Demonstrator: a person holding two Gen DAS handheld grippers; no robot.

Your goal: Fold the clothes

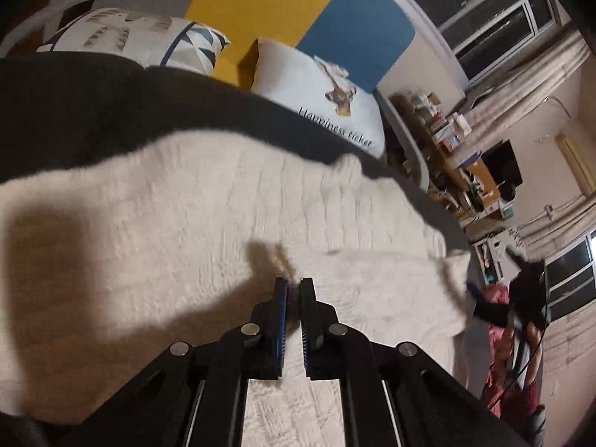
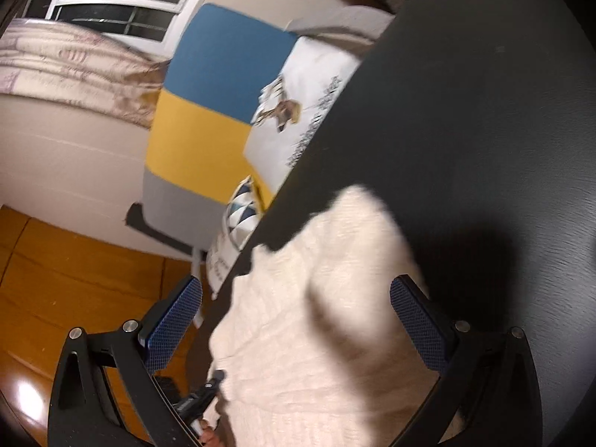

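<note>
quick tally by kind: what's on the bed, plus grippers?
Cream knitted garment: 1
Printed pillows: 2
Hand-held grippers, left and right: 2
Total: 5

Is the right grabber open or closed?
Open. The right gripper has its two blue pads far apart, with the cream sweater lying between them and neither pad pressing on it.
</note>
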